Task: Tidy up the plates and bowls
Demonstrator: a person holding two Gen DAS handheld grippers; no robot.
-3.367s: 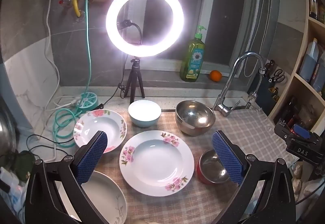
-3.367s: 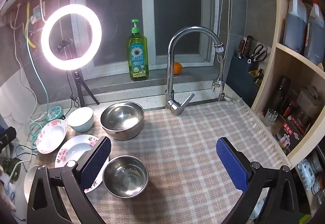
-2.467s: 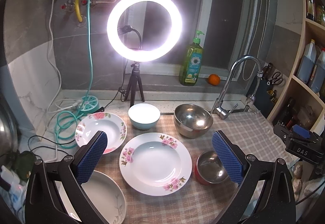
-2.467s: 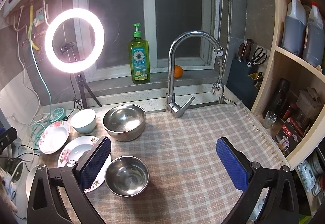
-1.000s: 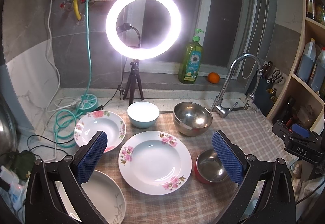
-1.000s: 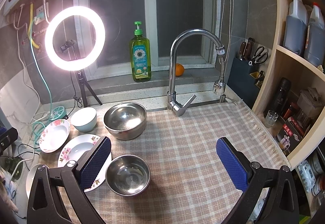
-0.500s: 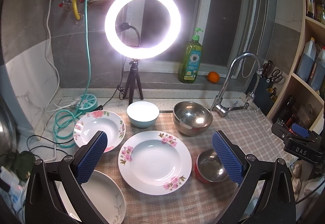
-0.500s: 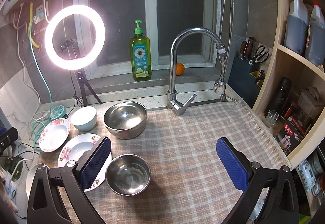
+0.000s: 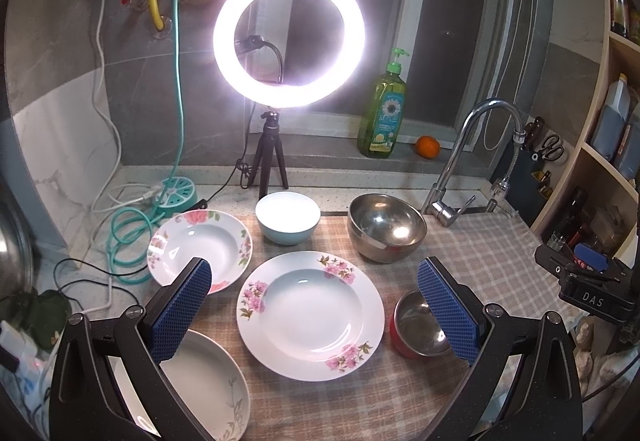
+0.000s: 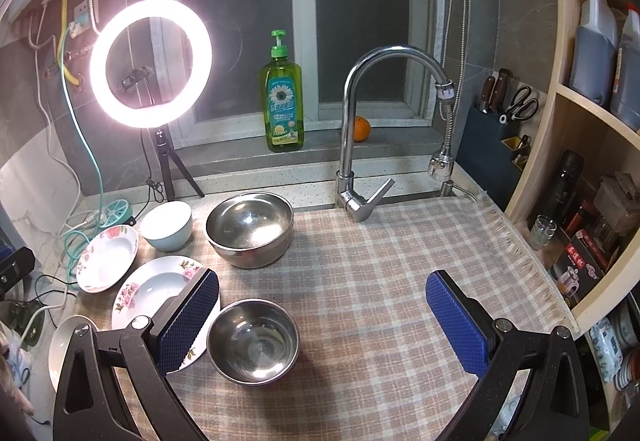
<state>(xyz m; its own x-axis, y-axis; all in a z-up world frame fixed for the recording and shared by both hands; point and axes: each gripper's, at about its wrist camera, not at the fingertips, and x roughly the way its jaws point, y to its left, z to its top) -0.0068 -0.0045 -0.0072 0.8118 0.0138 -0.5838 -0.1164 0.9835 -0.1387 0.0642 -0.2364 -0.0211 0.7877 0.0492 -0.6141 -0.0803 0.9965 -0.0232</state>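
Observation:
A large floral plate [image 9: 310, 307] lies on the checked cloth, straight ahead of my open left gripper [image 9: 314, 309], which hovers above it holding nothing. A smaller floral plate [image 9: 200, 247] lies to its left, and a plain white plate [image 9: 200, 385] sits near the bottom left. Behind them stand a pale blue bowl [image 9: 288, 217] and a big steel bowl [image 9: 386, 227]. A small steel bowl [image 10: 254, 341] with a red outside rests near the left finger of my open, empty right gripper [image 10: 322, 321].
A lit ring light on a tripod [image 9: 289, 37], a green soap bottle [image 10: 282, 99], an orange [image 10: 361, 128] and the faucet [image 10: 360, 177] line the back. Cables and a round power strip [image 9: 176, 195] lie left. Shelves [image 10: 592, 161] stand right.
Both grippers drift only slightly over the counter. Nothing has been picked up or moved, and both stay open.

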